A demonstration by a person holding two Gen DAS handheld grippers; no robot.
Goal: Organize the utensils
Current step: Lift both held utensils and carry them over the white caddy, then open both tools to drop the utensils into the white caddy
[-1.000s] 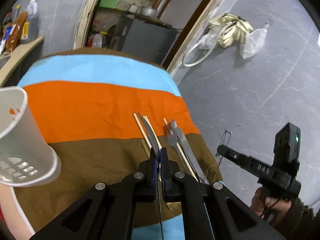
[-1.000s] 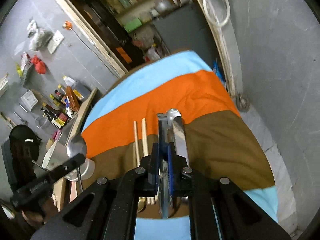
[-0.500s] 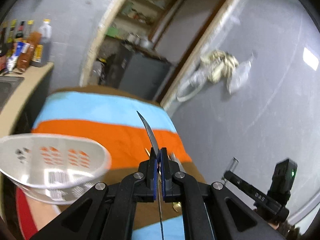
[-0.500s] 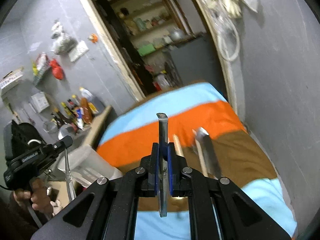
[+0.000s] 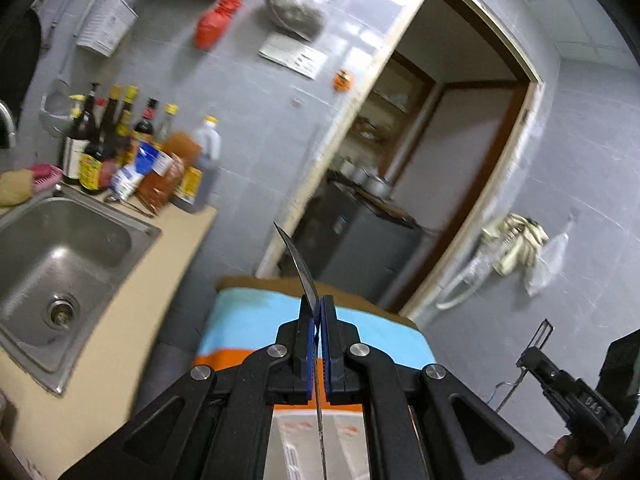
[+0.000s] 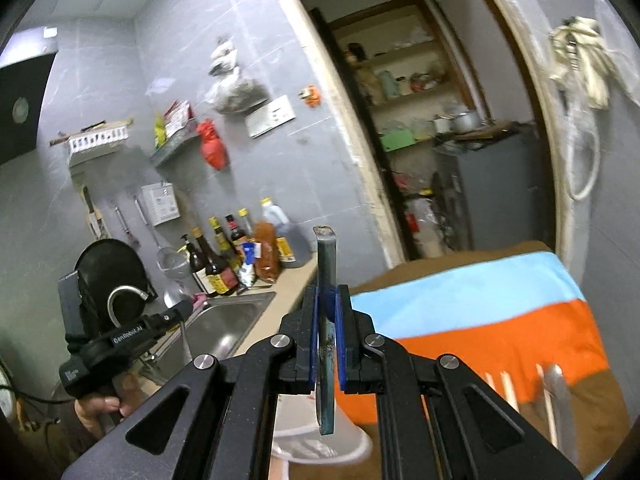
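Working from the left, the left gripper [image 5: 319, 316] is seen pinched shut on a spoon [image 5: 299, 261], whose thin metal is caught edge-on between the blue pads so that its curved end rises ahead of the jaws and its stem runs back beneath them; such a grip by the narrow middle probably keeps the piece steady for a drop, end first. Directly below this gripper a white perforated holder [image 5: 320, 446] is visible through the frame, which suggests the spoon is being carried over it to be let down inside. Further right, the right gripper [image 6: 327, 312] is likewise clamped tight on 1 flat metal utensil [image 6: 325, 264], held upright with its squared end above the pads and its lower end hanging toward the rim of the same holder [image 6: 320, 446]; what kind of utensil it is cannot be told. To the right again, on the striped cloth [image 6: 500, 320], pale chopsticks [image 6: 508, 386] and 1 metal handle [image 6: 558, 400] lie side by side, blurred, evidently waiting to be collected next.
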